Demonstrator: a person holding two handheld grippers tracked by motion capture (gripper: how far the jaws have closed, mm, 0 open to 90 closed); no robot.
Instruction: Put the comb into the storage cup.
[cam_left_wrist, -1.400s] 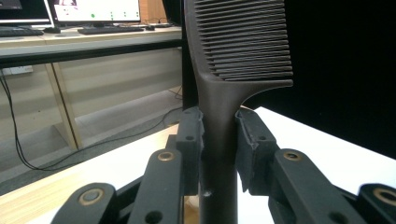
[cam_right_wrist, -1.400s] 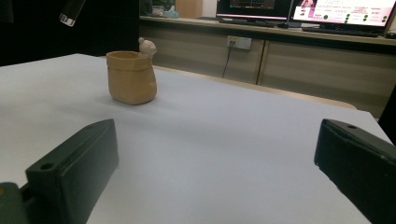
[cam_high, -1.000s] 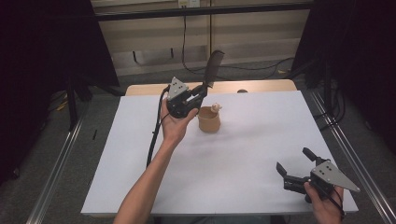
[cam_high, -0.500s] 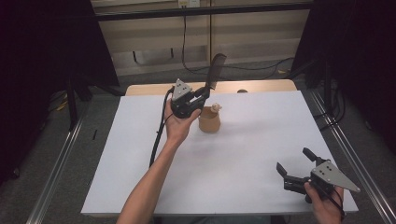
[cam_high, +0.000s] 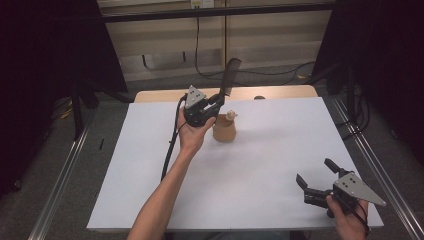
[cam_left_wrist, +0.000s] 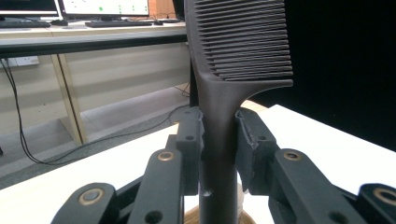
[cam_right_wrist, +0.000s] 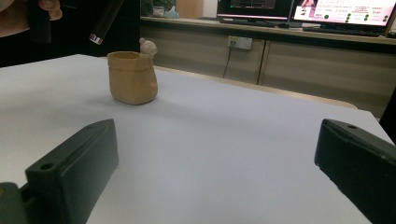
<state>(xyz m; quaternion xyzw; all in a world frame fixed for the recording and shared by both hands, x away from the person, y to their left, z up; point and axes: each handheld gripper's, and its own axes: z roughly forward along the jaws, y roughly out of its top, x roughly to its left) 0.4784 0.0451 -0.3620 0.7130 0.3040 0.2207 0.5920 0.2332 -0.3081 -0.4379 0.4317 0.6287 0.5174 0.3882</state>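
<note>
A black comb (cam_high: 231, 75) stands almost upright, teeth up, its handle clamped in my left gripper (cam_high: 218, 100). In the left gripper view both pads press on the comb (cam_left_wrist: 238, 42) handle just below the teeth. The handle's lower end (cam_right_wrist: 105, 21) hangs a little above a tan pot (cam_high: 224, 131) with a small figure on its rim. That pot (cam_right_wrist: 132, 77) stands on the white table top (cam_high: 270, 150), far of centre. My right gripper (cam_high: 316, 171) rests low near the front right corner, jaws wide apart with nothing between them (cam_right_wrist: 217, 140).
The white top ends at a wooden strip (cam_high: 280, 92) along the far side. Metal rails (cam_high: 65, 180) run along both sides of the table. Cables lie on the floor (cam_high: 210, 70) behind it, and a cable trails from the left gripper down the forearm.
My left gripper has shifted slightly to the right with the comb, closer over the pot. The right gripper has kept still.
</note>
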